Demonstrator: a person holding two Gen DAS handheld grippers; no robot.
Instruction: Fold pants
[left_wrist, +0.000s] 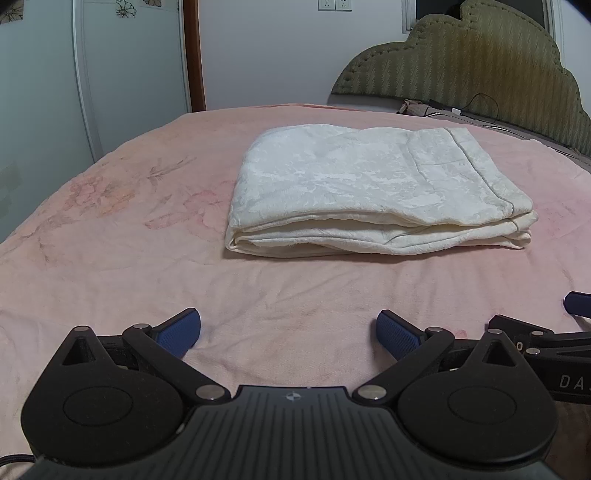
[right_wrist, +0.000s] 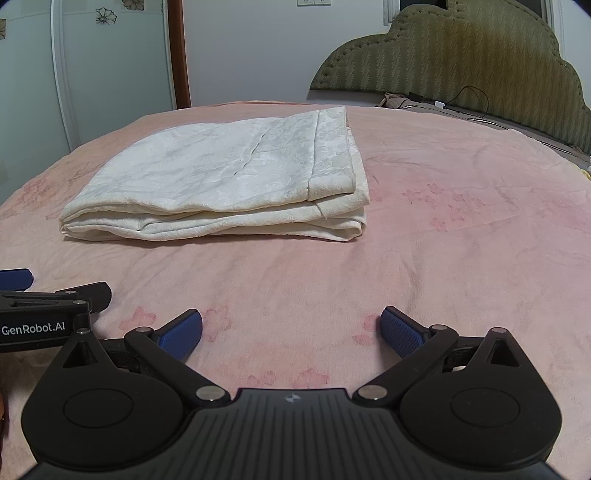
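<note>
Both tongs, left (left_wrist: 289, 332) and right (right_wrist: 291, 330), gape wide, holding nothing. Folded pants (left_wrist: 362, 192) lie on the bed (left_wrist: 110, 258) ahead.

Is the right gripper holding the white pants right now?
No, the right gripper is open and empty above the pink bedspread, with the folded white pants lying apart, farther up the bed.

both wrist views low, side by side — facing headboard (left_wrist: 480, 62) | share pants (left_wrist: 369, 192)
</note>
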